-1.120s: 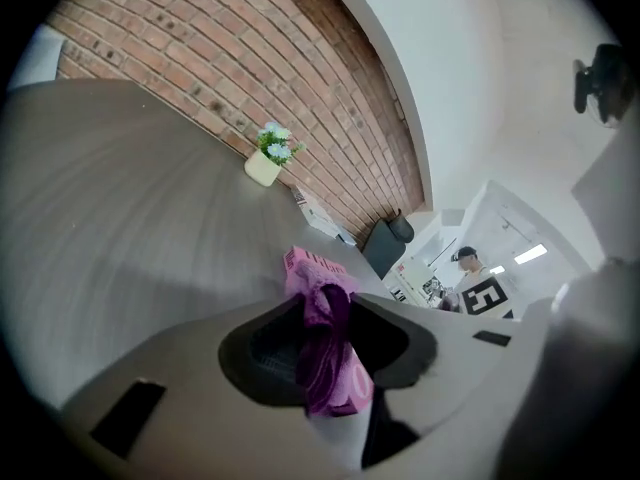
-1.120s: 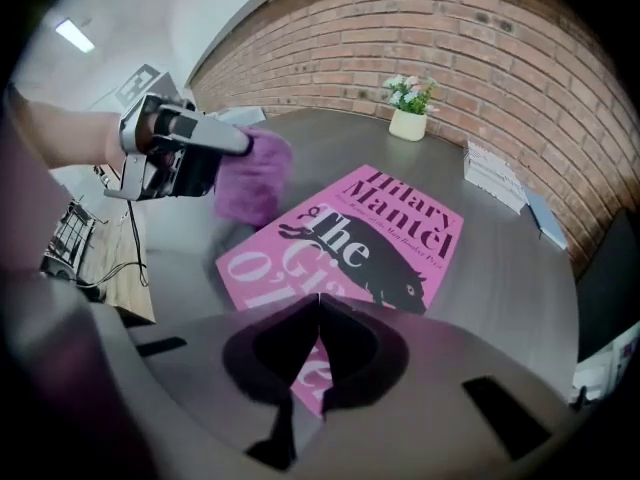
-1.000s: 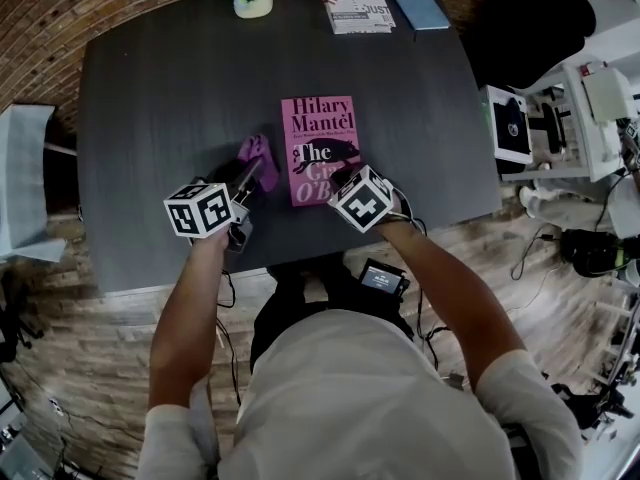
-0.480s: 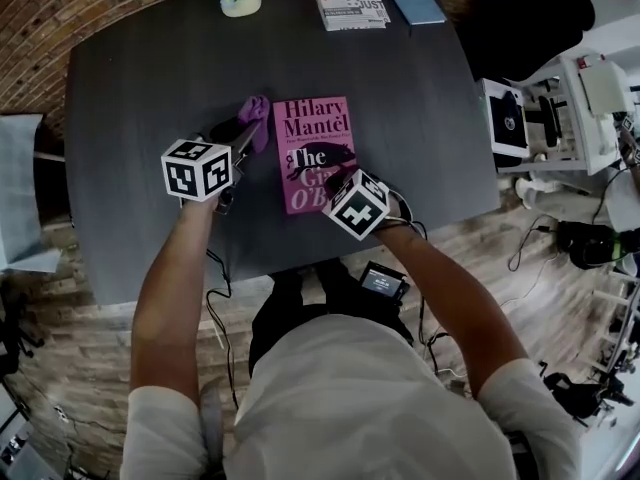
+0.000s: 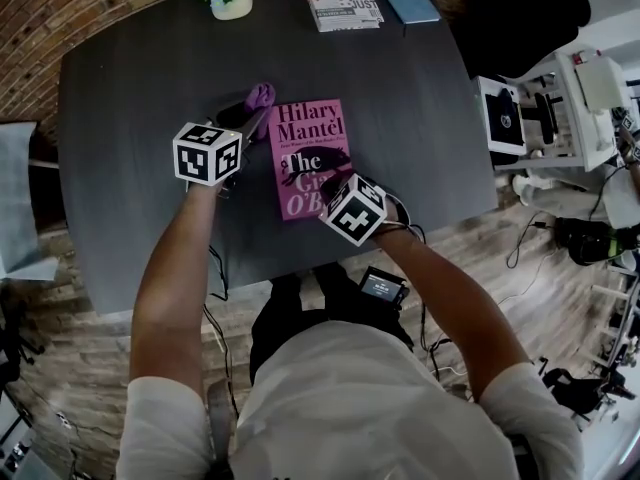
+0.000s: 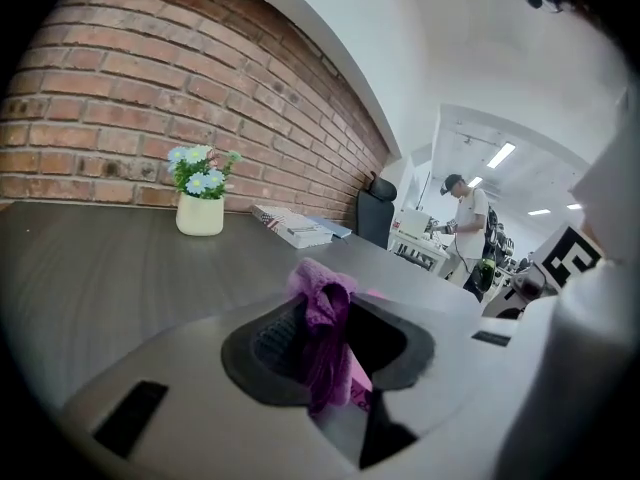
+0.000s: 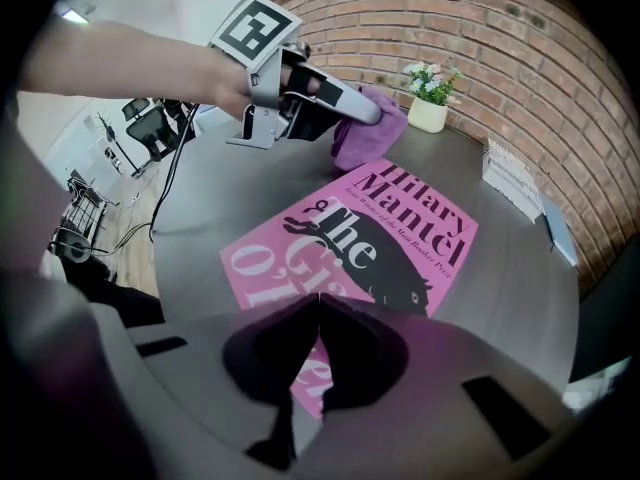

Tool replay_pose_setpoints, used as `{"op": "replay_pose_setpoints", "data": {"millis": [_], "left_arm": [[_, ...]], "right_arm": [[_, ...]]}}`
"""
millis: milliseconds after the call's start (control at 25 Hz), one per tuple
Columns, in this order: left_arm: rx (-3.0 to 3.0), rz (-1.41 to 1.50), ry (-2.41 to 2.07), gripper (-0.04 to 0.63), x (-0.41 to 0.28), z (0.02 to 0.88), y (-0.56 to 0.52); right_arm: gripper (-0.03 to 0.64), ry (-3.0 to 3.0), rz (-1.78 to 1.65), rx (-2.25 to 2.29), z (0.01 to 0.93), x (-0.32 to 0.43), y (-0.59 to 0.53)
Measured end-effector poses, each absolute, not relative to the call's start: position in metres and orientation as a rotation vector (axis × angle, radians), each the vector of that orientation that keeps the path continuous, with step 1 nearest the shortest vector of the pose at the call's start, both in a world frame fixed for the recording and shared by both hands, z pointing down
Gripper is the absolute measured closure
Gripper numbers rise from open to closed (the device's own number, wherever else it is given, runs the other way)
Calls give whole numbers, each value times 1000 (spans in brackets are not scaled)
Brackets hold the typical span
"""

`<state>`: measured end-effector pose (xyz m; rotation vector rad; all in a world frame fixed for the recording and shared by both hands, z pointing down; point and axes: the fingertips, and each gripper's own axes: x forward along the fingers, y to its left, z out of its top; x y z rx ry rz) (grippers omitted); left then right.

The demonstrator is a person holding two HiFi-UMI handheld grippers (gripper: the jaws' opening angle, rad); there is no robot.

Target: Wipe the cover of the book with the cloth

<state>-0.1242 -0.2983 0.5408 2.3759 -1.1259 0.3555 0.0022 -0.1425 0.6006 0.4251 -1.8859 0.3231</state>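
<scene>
left gripper (image 5: 252,118): moves up the table, from the book's (image 5: 312,133) left edge to its top-left corner
cloth (image 5: 261,95): travels with it

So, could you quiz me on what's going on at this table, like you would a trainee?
1. What does the left gripper hold? A) purple cloth B) spoon C) cup
2. True or false: the right gripper's jaws are shut together.
3. Fill in: the book's cover is mostly ___.
Key: 1 A; 2 true; 3 pink.
</scene>
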Motion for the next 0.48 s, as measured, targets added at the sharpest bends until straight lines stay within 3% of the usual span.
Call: {"op": "replay_pose_setpoints", "data": {"millis": [480], "left_arm": [[2227,115,-999,482,-111,550,-284]], "right_arm": [[603,-1895,316,428,599,3,-143]]}}
